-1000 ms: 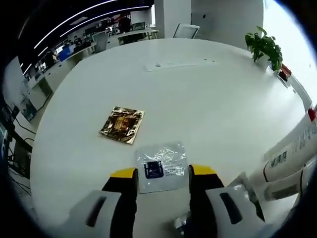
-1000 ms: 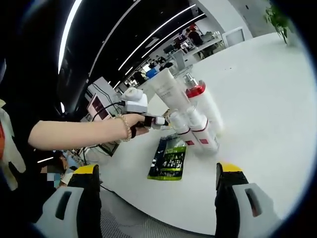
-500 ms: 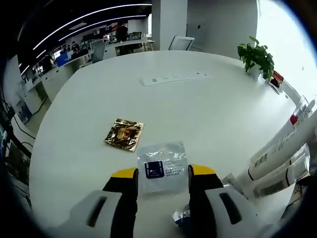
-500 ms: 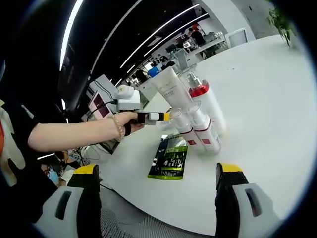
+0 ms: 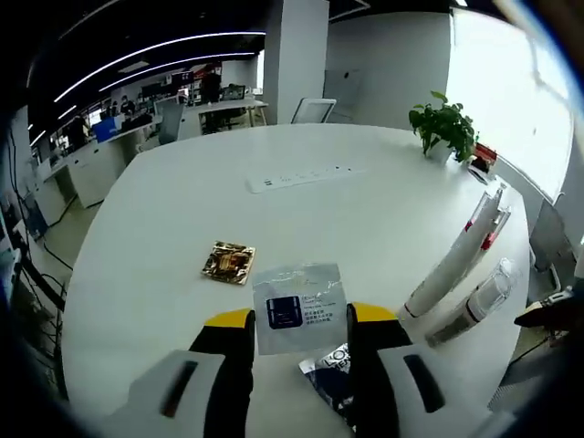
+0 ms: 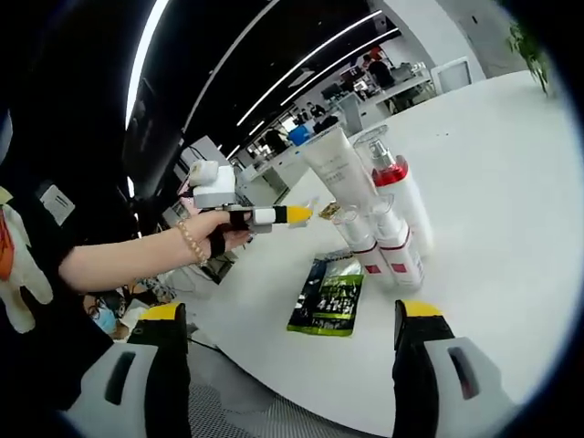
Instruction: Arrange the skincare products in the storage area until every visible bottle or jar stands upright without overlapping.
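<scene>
Left gripper point(image 5: 299, 319): jaws pinch a clear sachet point(image 5: 299, 307) with a dark label, lifted above the white table point(image 5: 301, 210). A dark packet point(image 5: 330, 381) lies below, partly hidden by the right jaw. One gold sachet point(image 5: 228, 262) lies flat further out.

Right gripper point(image 6: 290, 321): jaws spread wide, nothing between. Near the table edge: one white tube point(image 6: 339, 169), one red-collared pump bottle point(image 6: 401, 196), two small bottles point(image 6: 383, 246), all upright, clustered, overlapping in view; labels unreadable. One green packet point(image 6: 328, 297) lies flat beside them.

Yellow-tipped black jaws; beaded bracelet point(image 6: 191, 243)
</scene>
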The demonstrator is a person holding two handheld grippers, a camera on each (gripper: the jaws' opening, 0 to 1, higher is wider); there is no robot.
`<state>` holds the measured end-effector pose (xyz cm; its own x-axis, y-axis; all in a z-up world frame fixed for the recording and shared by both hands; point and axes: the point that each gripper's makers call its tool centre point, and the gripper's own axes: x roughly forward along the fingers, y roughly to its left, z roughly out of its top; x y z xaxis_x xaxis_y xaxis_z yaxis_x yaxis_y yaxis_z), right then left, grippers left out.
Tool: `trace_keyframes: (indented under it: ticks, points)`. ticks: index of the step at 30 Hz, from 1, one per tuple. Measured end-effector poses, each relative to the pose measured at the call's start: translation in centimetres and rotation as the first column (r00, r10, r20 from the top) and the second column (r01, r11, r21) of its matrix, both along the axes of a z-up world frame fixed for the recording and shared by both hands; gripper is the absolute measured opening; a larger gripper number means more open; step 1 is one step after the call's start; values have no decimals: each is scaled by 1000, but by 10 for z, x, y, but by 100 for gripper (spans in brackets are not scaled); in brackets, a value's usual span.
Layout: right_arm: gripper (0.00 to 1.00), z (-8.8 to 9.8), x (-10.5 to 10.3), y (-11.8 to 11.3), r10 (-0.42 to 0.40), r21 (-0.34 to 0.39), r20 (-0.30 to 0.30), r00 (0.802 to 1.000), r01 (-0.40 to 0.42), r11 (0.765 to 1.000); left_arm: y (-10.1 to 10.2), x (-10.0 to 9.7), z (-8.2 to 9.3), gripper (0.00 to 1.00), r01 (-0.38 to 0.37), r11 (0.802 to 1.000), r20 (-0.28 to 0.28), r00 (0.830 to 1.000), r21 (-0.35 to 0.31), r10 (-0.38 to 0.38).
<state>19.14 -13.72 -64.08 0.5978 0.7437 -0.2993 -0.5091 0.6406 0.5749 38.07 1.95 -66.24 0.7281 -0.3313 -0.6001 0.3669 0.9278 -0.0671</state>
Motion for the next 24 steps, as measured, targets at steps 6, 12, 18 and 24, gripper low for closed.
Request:
trace_keyframes:
  ticks: [6, 12, 18, 24]
  points:
    - [88, 13, 0, 3, 7, 34, 24, 1000, -8, 999, -6, -22, 18, 38, 27, 999, 51, 998, -23, -26]
    - [81, 30, 8, 7, 3, 73, 48, 999, -7, 997, -8, -51, 45, 38, 25, 997, 95, 995, -67, -19]
    - [79, 46, 20, 19, 3, 118, 72, 997, -12, 993, -9, -73, 55, 38, 55, 998, 132, 990, -41, -49]
    - [72, 55, 25, 33, 15, 140, 82, 996, -26, 990, -11, -95, 64, 38, 81, 996, 149, 986, -39, -74]
